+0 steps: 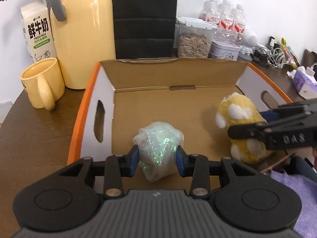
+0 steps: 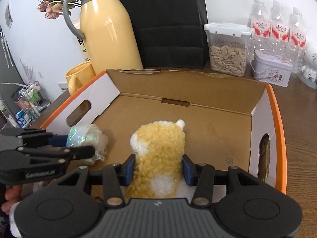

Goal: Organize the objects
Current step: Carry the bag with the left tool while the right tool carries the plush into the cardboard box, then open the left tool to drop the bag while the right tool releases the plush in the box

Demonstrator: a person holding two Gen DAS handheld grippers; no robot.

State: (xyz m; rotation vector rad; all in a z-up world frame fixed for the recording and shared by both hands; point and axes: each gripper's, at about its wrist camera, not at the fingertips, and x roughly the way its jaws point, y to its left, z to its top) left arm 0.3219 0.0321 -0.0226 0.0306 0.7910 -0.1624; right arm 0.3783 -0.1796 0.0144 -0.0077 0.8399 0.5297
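Note:
An open cardboard box (image 1: pixel 138 79) (image 2: pixel 198 91) with orange-edged white side walls sits on the brown table. My left gripper (image 1: pixel 157 158) is shut on a glittery translucent wad (image 1: pixel 158 144) and holds it over the box's near left floor; the wad also shows in the right wrist view (image 2: pixel 87 136), with the left gripper (image 2: pixel 79 144) around it. My right gripper (image 2: pixel 158 168) is shut on a yellow and white plush toy (image 2: pixel 160 154) over the box's near right part. The plush (image 1: pixel 237 117) and the right gripper (image 1: pixel 249 125) show at the right of the left wrist view.
Left of the box stand a yellow mug (image 1: pixel 41 81), a yellow thermos jug (image 1: pixel 83 31) and a milk carton (image 1: pixel 37 31). Behind it are a black chair (image 2: pixel 164 23), a seed container (image 2: pixel 227 49), water bottles (image 2: pixel 277 25) and a tin (image 2: pixel 271 69). Tissues (image 1: pixel 303 81) lie right.

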